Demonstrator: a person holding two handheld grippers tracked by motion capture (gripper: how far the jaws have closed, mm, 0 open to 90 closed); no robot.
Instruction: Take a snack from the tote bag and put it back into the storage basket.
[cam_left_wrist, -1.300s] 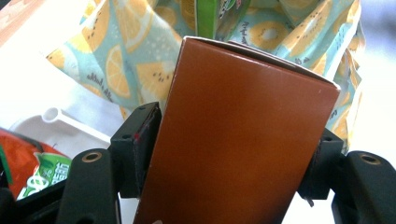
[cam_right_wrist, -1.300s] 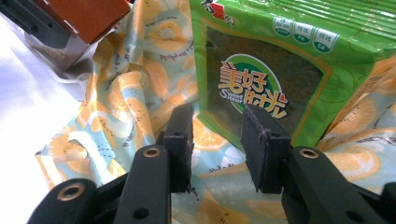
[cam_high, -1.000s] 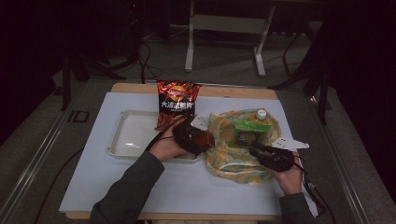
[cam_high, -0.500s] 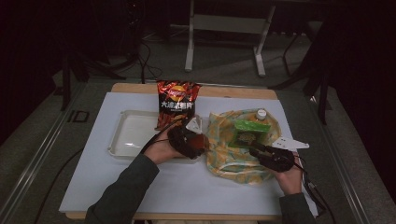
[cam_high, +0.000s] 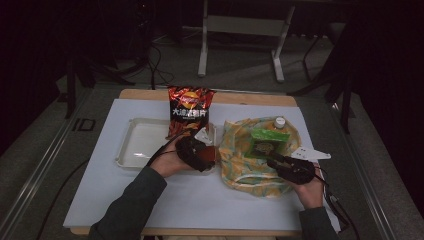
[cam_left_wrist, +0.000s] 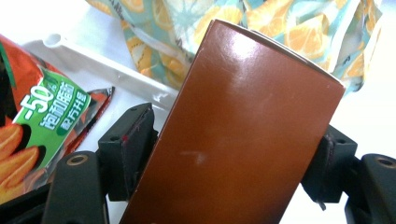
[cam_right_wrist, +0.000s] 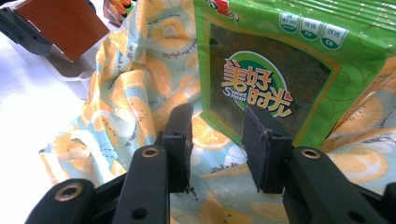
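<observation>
At far left on the white mat (cam_high: 100, 190), a clear tray (cam_high: 135, 145), bare across most of its floor. At the tray's rear right corner, a red chip bag (cam_high: 190, 107), standing upright and facing the near edge of the table. Just in front of the bag, over the tray's right edge, the left gripper (cam_high: 197, 154), gripped in a hand that comes in from below. Between its jaws, in the left gripper view, a brown box (cam_left_wrist: 243, 130), leaning to the right, glossy and plain on the face shown. Jaws just now easing wider, one pad at each long edge of the box; impossible to tell whether the pads press on it or merely flank it. Right of the tray, touching or overlapping its rim, a cloth bag (cam_high: 240, 165) printed with orange slices, slumped open on the mat. Inside the bag, toward its rear, a green snack packet (cam_high: 267, 145) propped up on edge, and behind that a bottle with a white cap (cam_high: 280, 121). At the bag's right front, the right gripper (cam_high: 272, 161), pointing left into the cloth. Jaws parted with nothing clamped between the pads, the green packet just beyond their tips and the printed cloth under them.
</observation>
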